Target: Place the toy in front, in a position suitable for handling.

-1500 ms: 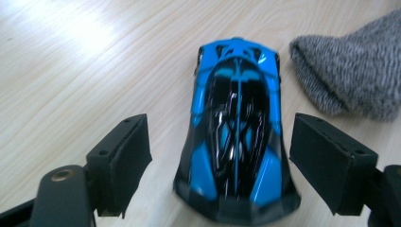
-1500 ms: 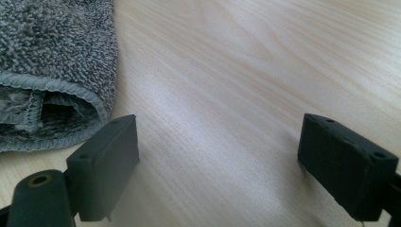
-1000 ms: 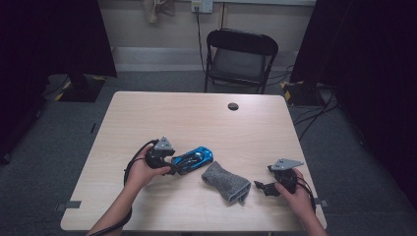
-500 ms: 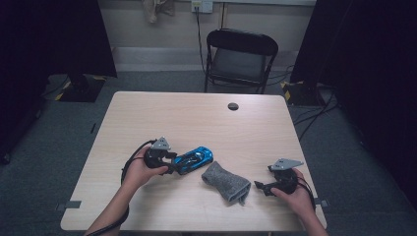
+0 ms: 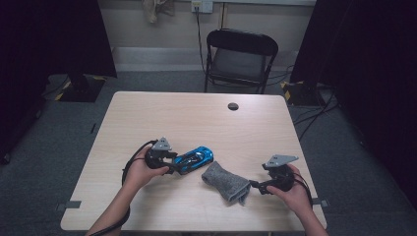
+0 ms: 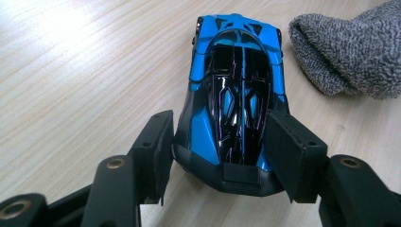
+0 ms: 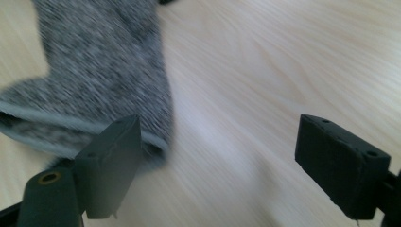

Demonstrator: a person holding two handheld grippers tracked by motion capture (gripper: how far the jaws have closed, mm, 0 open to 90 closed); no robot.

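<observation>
A blue and black toy car (image 5: 194,158) lies on the wooden table (image 5: 196,118), just left of a grey knitted sock (image 5: 225,181). My left gripper (image 5: 178,164) has just been closing and now grips one end of the car (image 6: 234,85), with a pad pressed on each side. The sock (image 6: 350,56) lies just beyond the car's far end. My right gripper (image 5: 255,187) is at the sock's right end, held a little above the table. Its jaws (image 7: 227,156) stand wide apart. The sock's cuff (image 7: 94,61) lies by one pad, with bare table between the pads.
A small black round disc (image 5: 233,106) sits near the table's far edge. A black folding chair (image 5: 241,54) stands behind the table. The person's forearms come in over the near edge.
The left gripper's jaws have closed onto the end of the car. The right gripper has lifted slightly beside the sock. The car and the sock lie where they were.
</observation>
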